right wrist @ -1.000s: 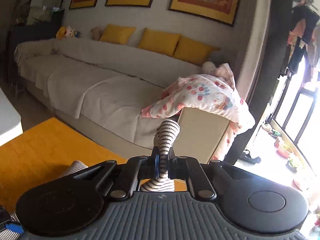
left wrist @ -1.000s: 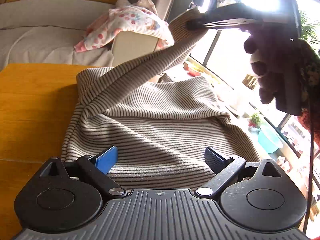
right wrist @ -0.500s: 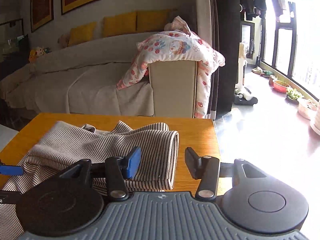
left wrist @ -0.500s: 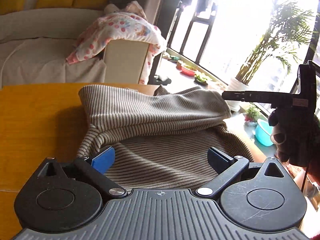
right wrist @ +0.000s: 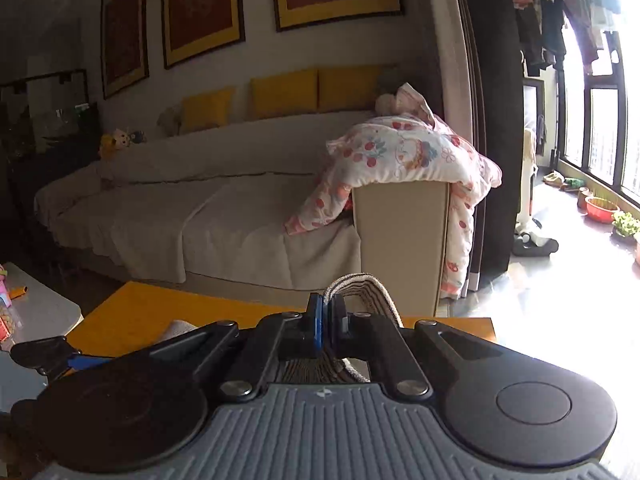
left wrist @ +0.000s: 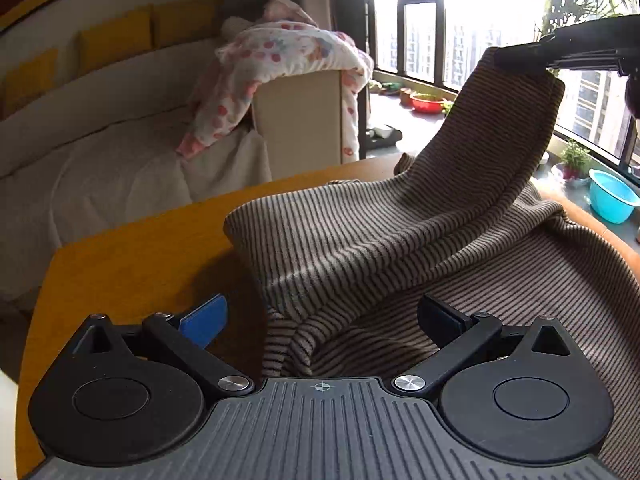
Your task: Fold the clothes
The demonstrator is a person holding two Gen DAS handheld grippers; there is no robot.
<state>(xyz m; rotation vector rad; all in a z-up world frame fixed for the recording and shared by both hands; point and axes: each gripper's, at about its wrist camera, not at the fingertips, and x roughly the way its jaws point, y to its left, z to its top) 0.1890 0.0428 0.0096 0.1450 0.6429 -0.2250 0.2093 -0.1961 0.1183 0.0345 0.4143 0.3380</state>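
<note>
A beige jumper with thin dark stripes [left wrist: 360,248] lies bunched on the yellow table [left wrist: 132,256]. My left gripper [left wrist: 320,320] stands open low over its near edge, blue pad to the left, with a fold of cloth lying between the fingers untouched. My right gripper [right wrist: 327,320] is shut on a folded edge of the jumper [right wrist: 362,288]. In the left wrist view the right gripper [left wrist: 516,54] holds that edge high at the upper right, and the cloth hangs from it down to the table.
A grey sofa [right wrist: 208,216] with yellow cushions stands behind the table, a flowered quilt [right wrist: 404,156] draped over its arm. Pots and a blue basin [left wrist: 614,196] sit on the floor by the window at the right. A low white table [right wrist: 36,312] is at the left.
The right gripper let go of one part of the jumper, stood open half a second ago, and has shut on another edge and raised it. The left gripper shifted left and stayed open.
</note>
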